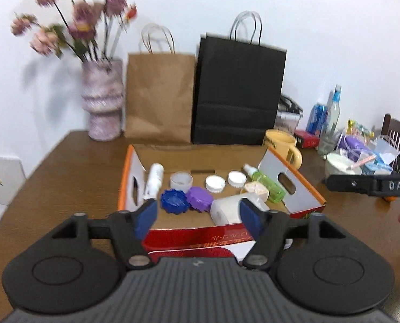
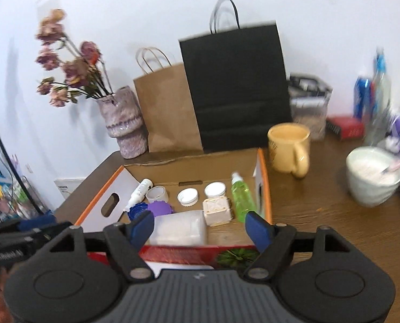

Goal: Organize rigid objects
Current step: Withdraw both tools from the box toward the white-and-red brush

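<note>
Left gripper [image 1: 197, 216]: released, blue pads spread wide and holding nothing, poised over the near red wall of the cardboard box [image 1: 304, 183].
Right gripper [image 2: 204, 228]: also released and empty, hanging just above the box's near right corner.
Nearest items: a pale rectangular container [image 2: 178, 227] lies on its side at the near edge, a cream square jar [image 2: 217, 211] touching its right end.
Middle of box: blue ridged lid [image 1: 174, 201] and purple ridged lid [image 1: 199, 198] sit touching each other; behind them a white open cup [image 1: 181, 180] and two white caps [image 1: 215, 184].
Sides of box: white tube [image 1: 154, 180] lies along the left wall, green spray bottle [image 2: 243, 196] along the right.
Beyond: yellow mug [image 2: 290, 146], white bowl [image 2: 373, 179], paper bags and a flower vase [image 1: 103, 105] on the wooden table [image 1: 65, 167].
Step in hand: apparently choosing a piece to tidy.
Doing it well: likely lower one set of tongs squarely over a single item, pads on its flat sides, clear of neighbours and box walls, before closing.
</note>
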`<state>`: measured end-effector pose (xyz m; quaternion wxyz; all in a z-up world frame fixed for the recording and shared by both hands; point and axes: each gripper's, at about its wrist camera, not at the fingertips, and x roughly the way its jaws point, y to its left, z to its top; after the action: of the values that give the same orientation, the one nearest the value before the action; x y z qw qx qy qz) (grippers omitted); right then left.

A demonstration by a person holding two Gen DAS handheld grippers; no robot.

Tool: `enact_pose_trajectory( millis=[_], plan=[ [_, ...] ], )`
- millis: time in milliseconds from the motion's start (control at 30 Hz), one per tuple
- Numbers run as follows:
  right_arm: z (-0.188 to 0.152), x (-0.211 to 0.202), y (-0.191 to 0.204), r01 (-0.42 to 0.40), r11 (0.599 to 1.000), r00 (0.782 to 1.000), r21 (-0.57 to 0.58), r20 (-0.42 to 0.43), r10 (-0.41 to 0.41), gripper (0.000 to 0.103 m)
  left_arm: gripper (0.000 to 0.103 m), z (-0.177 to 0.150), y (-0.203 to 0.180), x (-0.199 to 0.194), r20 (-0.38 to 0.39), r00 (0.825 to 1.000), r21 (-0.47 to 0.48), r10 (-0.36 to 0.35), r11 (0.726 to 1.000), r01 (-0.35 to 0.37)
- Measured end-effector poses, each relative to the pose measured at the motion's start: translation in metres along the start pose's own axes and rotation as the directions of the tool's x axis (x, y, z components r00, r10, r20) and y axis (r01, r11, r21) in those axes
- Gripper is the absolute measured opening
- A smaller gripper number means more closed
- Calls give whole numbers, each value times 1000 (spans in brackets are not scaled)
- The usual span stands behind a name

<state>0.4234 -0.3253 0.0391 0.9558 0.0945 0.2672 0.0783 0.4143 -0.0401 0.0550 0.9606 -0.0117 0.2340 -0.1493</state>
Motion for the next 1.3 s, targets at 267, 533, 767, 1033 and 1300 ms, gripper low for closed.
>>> enact_pose_trajectory(
  millis=[267, 533, 767, 1033, 1300],
  plan=[
    [-27, -68, 19, 59, 991, 984, -123, 175, -37, 84, 94, -23, -18, -79, 208, 976, 43, 56, 997, -67],
    [-56, -103, 24, 62, 992, 970, -113, 243, -33, 84, 96, -41, -30, -119, 265, 963, 54, 50, 996, -67],
    [-76, -126, 30, 61, 992, 962, -107, 271, -30, 85, 96, -56, -29, -144, 285, 957, 35, 61, 997, -74],
    [-142, -182, 50, 56, 986, 940, -159, 340, 2, 89, 102, -105, -40, -205, 337, 940, 37, 54, 997, -70],
    [-205, -232, 64, 41, 985, 949, -168, 314, 14, 92, 103, -165, -47, -253, 332, 938, 45, 96, 992, -118]
  ],
)
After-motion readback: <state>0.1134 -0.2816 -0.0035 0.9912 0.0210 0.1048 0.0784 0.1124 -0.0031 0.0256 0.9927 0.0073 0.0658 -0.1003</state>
